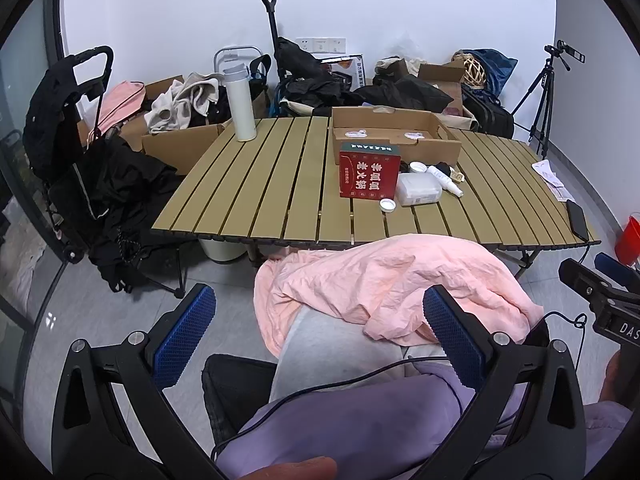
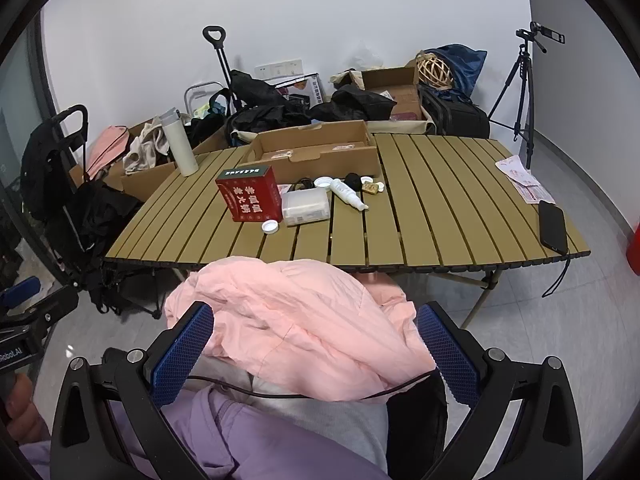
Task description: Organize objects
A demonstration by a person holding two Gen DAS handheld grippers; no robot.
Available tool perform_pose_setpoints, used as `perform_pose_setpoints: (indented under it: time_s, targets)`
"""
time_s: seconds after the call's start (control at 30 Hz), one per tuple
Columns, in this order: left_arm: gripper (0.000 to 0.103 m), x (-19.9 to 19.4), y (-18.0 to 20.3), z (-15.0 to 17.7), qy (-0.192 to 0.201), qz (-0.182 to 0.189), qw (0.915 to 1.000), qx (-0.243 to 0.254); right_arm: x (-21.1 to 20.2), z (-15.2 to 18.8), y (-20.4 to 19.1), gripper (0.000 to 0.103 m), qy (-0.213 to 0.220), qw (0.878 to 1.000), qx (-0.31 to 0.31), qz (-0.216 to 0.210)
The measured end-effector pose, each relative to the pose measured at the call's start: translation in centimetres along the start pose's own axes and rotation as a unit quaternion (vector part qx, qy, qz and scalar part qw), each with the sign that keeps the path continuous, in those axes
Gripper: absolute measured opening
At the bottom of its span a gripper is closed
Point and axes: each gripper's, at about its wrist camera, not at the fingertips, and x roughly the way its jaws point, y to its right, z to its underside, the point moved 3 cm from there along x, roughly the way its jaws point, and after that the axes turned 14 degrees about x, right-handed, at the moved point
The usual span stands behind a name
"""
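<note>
A slatted table point(image 1: 280, 184) point(image 2: 440, 208) holds a red box point(image 1: 370, 176) point(image 2: 250, 194), a clear plastic container point(image 1: 418, 189) point(image 2: 306, 206), a white tube point(image 1: 444, 180) point(image 2: 350, 194), two white caps point(image 1: 387, 205) point(image 2: 270, 226) and an open cardboard box point(image 1: 394, 134) point(image 2: 316, 152). A white thermos point(image 1: 239, 102) point(image 2: 180, 142) stands at the far left. A pink cloth point(image 1: 384, 280) point(image 2: 304, 320) lies on the person's lap below the table's near edge. My left gripper point(image 1: 320, 336) and right gripper point(image 2: 316, 356) are open and empty above the lap.
A black phone point(image 1: 578, 220) point(image 2: 553, 228) and papers point(image 1: 552, 180) point(image 2: 524, 184) lie at the table's right end. Cardboard boxes, clothes, bags and a trolley crowd the far wall. A tripod point(image 1: 540, 96) point(image 2: 520, 92) stands at the right. A black folding chair point(image 1: 80, 168) stands at the left.
</note>
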Motion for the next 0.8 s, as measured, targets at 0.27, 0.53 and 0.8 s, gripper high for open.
perform_pose_setpoints:
  time_s: [0.27,0.53,0.8]
  targets:
    - [0.103,0.01,-0.05,-0.03,0.001,-0.001,1.0000,0.001,-0.17,-0.04,0.12,0.103,0.002,1.000,0.002,-0.001]
    - [0.103,-0.05,-0.13,-0.08,0.002,-0.001,1.0000,0.001,-0.18,0.05,0.13,0.103,0.001,1.000,0.001,0.000]
    - [0.103,-0.09,-0.15,-0.06,0.002,-0.001,1.0000,0.000,-0.24,0.10,0.13,0.103,0.001,1.000,0.001,0.001]
